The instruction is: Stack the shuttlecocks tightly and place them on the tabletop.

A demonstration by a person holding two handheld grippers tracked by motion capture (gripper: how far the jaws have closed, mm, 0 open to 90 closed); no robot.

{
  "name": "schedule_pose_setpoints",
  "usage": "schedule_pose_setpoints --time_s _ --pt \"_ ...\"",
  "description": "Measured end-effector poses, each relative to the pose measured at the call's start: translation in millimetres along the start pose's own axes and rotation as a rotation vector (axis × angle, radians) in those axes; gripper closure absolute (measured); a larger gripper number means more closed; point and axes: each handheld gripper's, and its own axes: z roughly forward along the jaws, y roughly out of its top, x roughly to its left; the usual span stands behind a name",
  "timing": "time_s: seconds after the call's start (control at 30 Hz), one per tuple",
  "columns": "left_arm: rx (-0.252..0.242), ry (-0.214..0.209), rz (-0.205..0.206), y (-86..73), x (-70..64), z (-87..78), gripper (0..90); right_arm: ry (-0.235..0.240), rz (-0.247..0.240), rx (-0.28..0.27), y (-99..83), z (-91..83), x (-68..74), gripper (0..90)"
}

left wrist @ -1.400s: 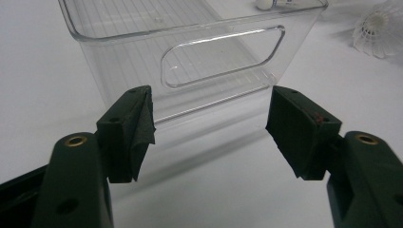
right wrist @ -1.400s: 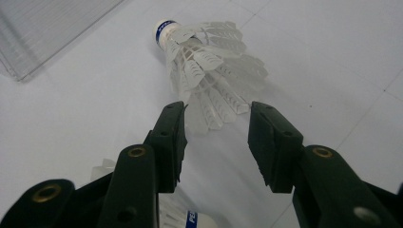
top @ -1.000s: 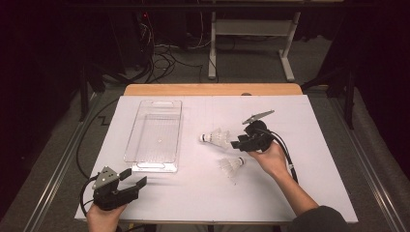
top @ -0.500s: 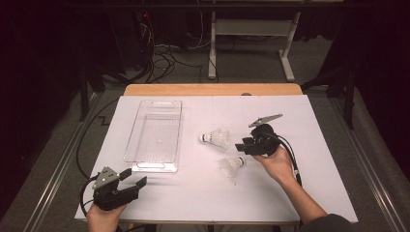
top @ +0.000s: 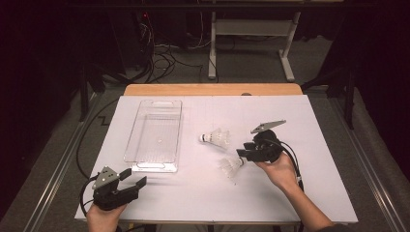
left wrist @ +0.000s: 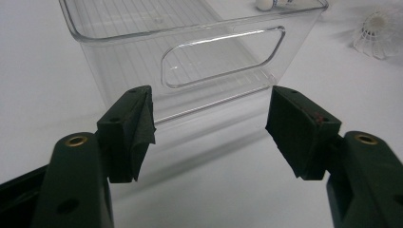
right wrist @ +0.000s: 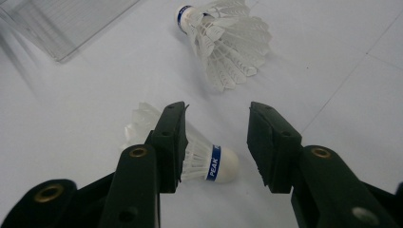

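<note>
The right gripper [top: 243,153] sits right of centre in the high view, jaws spread wide and holding nothing, poised over the near shuttlecock [top: 230,166]; in the right gripper view that shuttlecock [right wrist: 199,154] lies on its side between the jaws, cork toward the right jaw. There are two shuttlecocks: the far shuttlecock [top: 216,138] lies just above it, apart from it. One clear bin [top: 154,135] stands left of centre, well apart from both. The left gripper [top: 131,180], lower left, is also wide and empty, just short of the bin's near end wall [left wrist: 199,61]. Bare white table [top: 314,121] lies open along the right and bottom edges
</note>
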Motion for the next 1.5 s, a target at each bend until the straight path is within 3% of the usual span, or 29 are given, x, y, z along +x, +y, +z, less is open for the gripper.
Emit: schedule_pose_setpoints --time_s 0.4,0.83,1.5 --pt "0.004 0.0 0.003 0.0 -0.5 0.6 33.8 0.027 -0.013 -0.02 -10.0 -8.6 15.3 58.6" --pt "0.007 0.001 0.004 0.0 -0.9 1.1 33.9 0.066 -0.031 0.002 -12.0 -4.5 33.0 58.3" --pt "0.003 -0.002 0.001 0.0 -0.4 0.6 33.8 0.032 -0.06 0.054 -1.7 13.2 44.2 56.8"
